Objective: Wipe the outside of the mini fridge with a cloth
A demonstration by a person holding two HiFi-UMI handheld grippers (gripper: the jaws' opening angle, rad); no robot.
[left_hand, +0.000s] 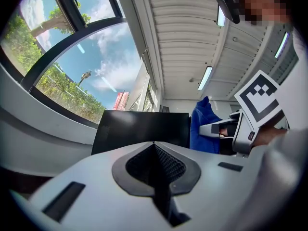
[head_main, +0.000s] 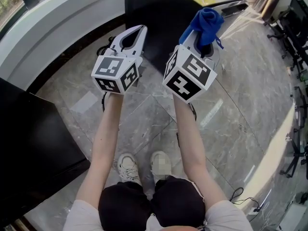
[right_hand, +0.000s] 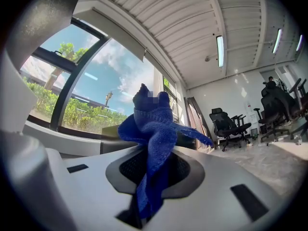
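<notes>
I hold two tools over the grey marble floor [head_main: 144, 114], with open room around both. My left tool [head_main: 136, 32] is pressed fully shut on nothing. My right tool [head_main: 204, 38] is clamped on one blue knitted cloth [head_main: 207, 22], bunched and standing past its tips. One black mini fridge [head_main: 163, 13] stands just ahead, its near corner showing between the tools. A second black block [head_main: 33, 143] sits at my left.
</notes>
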